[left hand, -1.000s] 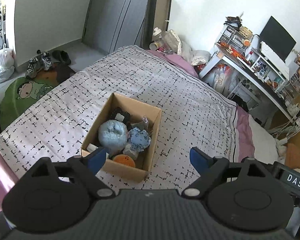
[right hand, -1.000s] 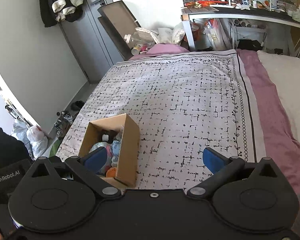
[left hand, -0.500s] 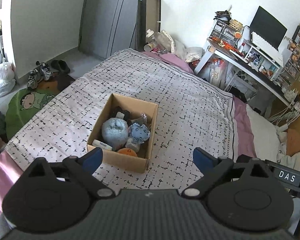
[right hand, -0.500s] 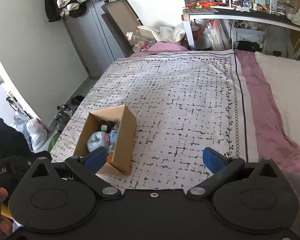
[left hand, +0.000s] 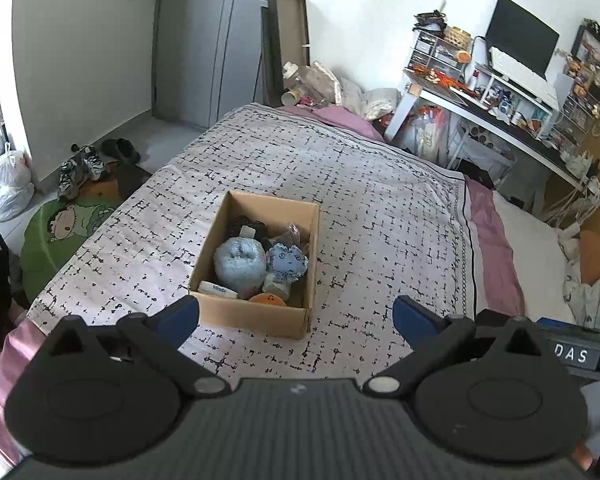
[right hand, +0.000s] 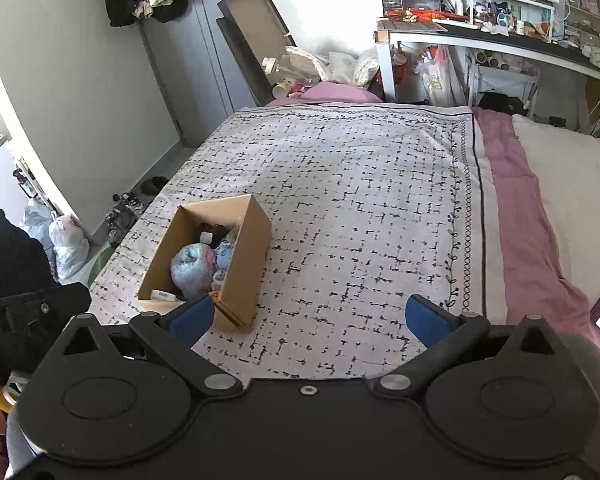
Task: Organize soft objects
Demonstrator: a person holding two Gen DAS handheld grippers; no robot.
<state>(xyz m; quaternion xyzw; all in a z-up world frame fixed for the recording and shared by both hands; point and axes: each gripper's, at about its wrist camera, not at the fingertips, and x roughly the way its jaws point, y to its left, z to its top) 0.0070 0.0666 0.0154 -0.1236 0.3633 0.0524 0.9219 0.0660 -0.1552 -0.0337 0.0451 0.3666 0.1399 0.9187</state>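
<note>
The left wrist view looks straight down into the box (left hand: 256, 264), showing a pale blue plush ball (left hand: 239, 262), a blue doll (left hand: 287, 261), an orange toy (left hand: 267, 299), a white tube (left hand: 219, 289) and dark items at the far end. The right wrist view sees the box (right hand: 240, 256) from the side, so its near wall hides most of the contents. The box sits on the bed (left hand: 380, 208) near its left edge and foot corner. The left gripper (left hand: 295, 318) has its jaws opening, nothing between them, the box just ahead. The right gripper (right hand: 308, 316) has its jaws released and empty, the box at its left finger.
</note>
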